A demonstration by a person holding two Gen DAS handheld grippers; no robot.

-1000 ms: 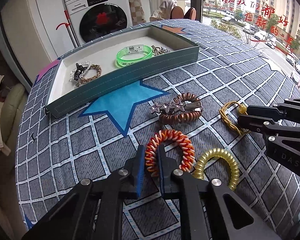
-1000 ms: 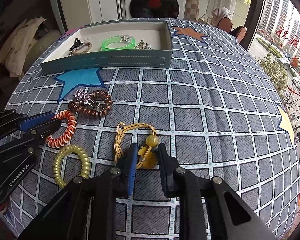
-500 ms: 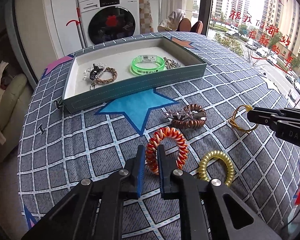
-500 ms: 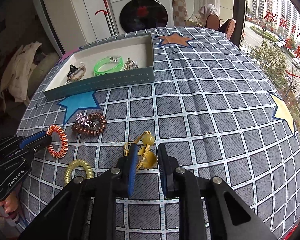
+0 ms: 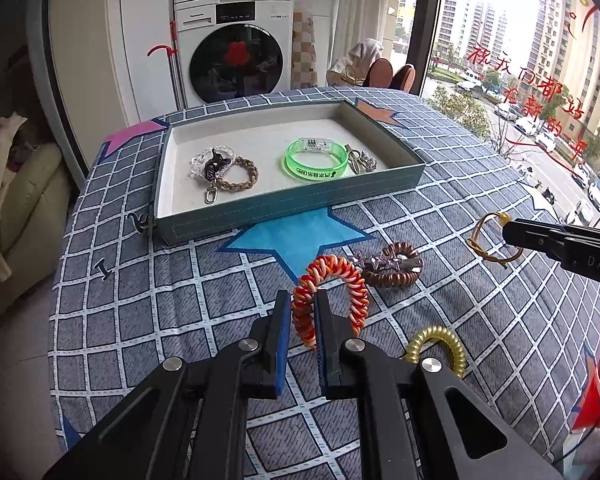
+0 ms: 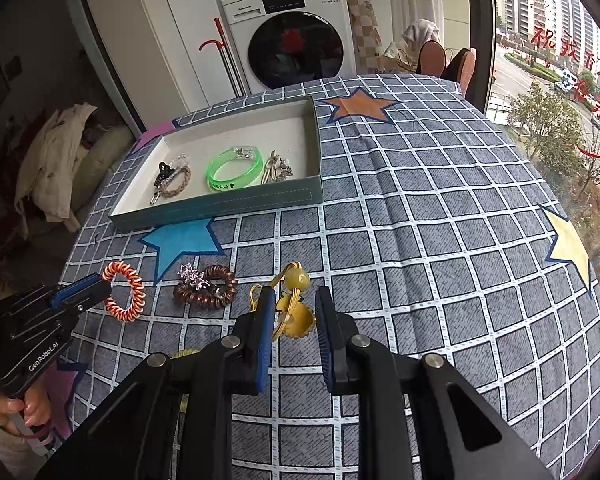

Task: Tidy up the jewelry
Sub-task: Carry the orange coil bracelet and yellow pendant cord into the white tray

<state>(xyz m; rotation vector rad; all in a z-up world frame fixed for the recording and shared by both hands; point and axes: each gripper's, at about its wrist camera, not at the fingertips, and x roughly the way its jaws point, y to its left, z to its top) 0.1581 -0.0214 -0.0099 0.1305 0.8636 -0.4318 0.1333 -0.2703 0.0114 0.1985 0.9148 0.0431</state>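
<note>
Here the left tongs (image 5: 302, 312) pinch an orange coil band (image 5: 330, 294) at lower centre, while the right tongs (image 6: 292, 310) grip a yellow charm tie (image 6: 294, 308); the tray (image 5: 292, 204) sits behind on the tabletop (image 6: 420, 240).

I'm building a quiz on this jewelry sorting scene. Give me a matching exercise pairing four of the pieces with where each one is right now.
Things:
1. orange and white spiral band
2. green bangle
3. gold spiral band
4. yellow cord with beads

Places:
A. lying on the checked cloth
B. inside the tray
C. pinched in the left claw
D. pinched in the right claw

Pairs: 1-C, 2-B, 3-A, 4-D
</note>
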